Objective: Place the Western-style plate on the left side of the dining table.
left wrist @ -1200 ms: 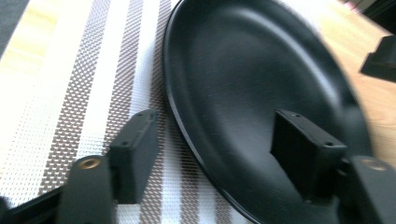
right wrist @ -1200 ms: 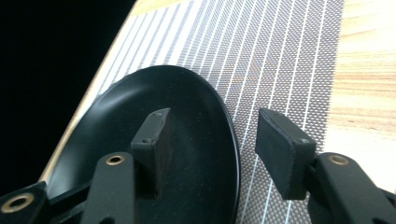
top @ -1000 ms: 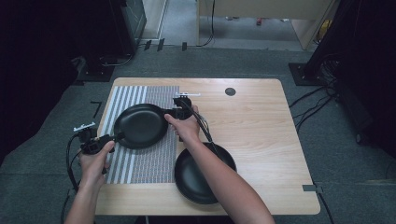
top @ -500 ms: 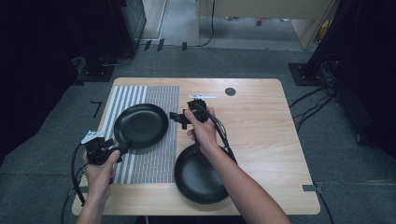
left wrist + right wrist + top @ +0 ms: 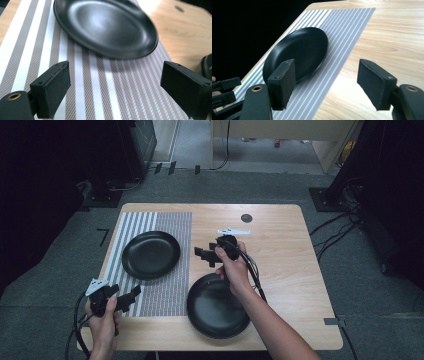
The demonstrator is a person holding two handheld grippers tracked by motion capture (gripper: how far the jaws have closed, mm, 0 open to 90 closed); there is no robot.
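Left gripper (image 5: 131,295) and right gripper (image 5: 204,254) both spread wide, holding nothing.
One black plate (image 5: 151,254) on striped mat (image 5: 170,285), other plate (image 5: 217,306) near bench (image 5: 280,245) edge: could get bumped off.

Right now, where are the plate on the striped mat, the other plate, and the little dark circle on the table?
Plate on the mat (image 5: 150,255): high view, middle of its shallow bowl.
Second plate (image 5: 212,312): high view, bare centre, left of the forearm.
Dark circle (image 5: 246,218): high view, middle of the round spot.
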